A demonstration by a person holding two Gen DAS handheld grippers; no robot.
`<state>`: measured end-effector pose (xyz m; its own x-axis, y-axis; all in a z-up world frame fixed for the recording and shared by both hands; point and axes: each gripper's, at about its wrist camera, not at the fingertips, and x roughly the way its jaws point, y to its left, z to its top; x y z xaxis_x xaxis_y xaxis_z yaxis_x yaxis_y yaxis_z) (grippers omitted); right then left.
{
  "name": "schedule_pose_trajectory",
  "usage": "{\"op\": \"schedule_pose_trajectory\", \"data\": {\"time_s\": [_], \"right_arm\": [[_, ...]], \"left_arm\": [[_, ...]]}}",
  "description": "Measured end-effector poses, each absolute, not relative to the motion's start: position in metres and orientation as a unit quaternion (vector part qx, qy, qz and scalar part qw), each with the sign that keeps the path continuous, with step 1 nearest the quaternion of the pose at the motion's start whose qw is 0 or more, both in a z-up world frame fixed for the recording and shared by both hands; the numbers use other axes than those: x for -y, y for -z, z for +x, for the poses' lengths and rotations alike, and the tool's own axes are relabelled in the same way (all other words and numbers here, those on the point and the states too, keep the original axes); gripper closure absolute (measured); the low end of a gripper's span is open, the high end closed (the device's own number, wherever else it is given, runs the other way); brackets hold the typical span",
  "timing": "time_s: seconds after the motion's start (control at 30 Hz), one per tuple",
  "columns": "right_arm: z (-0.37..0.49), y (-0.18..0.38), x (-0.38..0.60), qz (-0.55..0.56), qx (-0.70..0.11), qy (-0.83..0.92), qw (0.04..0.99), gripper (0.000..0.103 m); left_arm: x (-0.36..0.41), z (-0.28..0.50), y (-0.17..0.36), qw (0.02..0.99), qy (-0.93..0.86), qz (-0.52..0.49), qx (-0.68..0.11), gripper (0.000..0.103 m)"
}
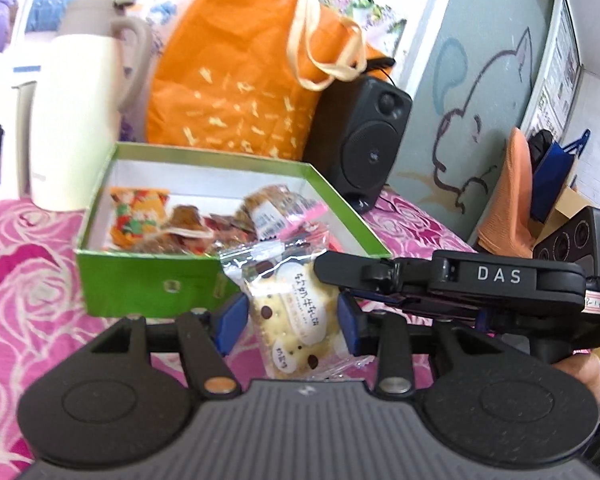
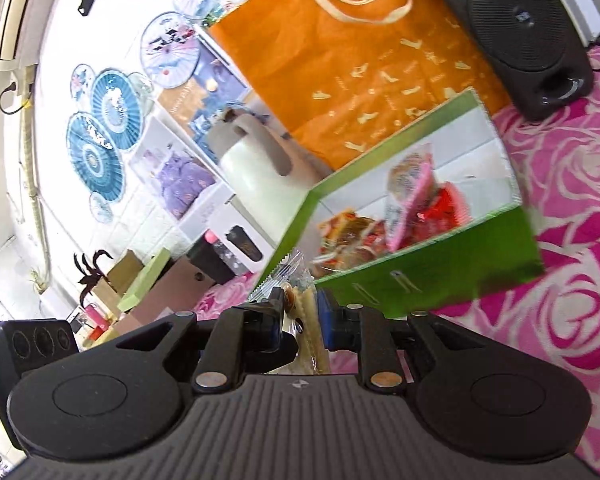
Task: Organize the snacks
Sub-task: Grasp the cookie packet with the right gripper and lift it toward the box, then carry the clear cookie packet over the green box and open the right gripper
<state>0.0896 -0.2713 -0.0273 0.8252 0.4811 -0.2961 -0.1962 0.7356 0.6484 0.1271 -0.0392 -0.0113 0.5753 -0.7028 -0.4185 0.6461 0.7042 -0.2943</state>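
Note:
A clear-wrapped cracker packet [image 1: 292, 320] with chocolate dots is pinched between the blue pads of my left gripper [image 1: 292, 322], lifted above the pink cloth just in front of the green box [image 1: 152, 284]. My right gripper [image 1: 332, 276] reaches in from the right, its tips at the packet's upper edge. In the right wrist view the same packet [image 2: 306, 320] stands edge-on between the pads of my right gripper [image 2: 300, 322]. The open green box [image 2: 420, 276] lies just beyond, white inside, with several wrapped snacks [image 1: 188, 228] in it.
Behind the box stand a cream thermos jug [image 1: 76, 120], an orange fabric bag [image 1: 240, 80] and a black speaker [image 1: 364, 140]. A pink rose-patterned cloth [image 1: 28, 280] covers the table. Boxes and bottles [image 2: 220, 256] crowd the far side.

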Motion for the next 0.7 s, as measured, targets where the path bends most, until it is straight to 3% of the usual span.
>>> {"op": "schedule_pose_trajectory", "data": {"time_s": [0.7], "right_arm": [[0.153, -0.012, 0.263, 0.325, -0.202, -0.190, 0.904, 0.069]], "left_arm": [[0.038, 0.190, -0.040, 0.903, 0.359, -0.046, -0.230, 0.067]]}}
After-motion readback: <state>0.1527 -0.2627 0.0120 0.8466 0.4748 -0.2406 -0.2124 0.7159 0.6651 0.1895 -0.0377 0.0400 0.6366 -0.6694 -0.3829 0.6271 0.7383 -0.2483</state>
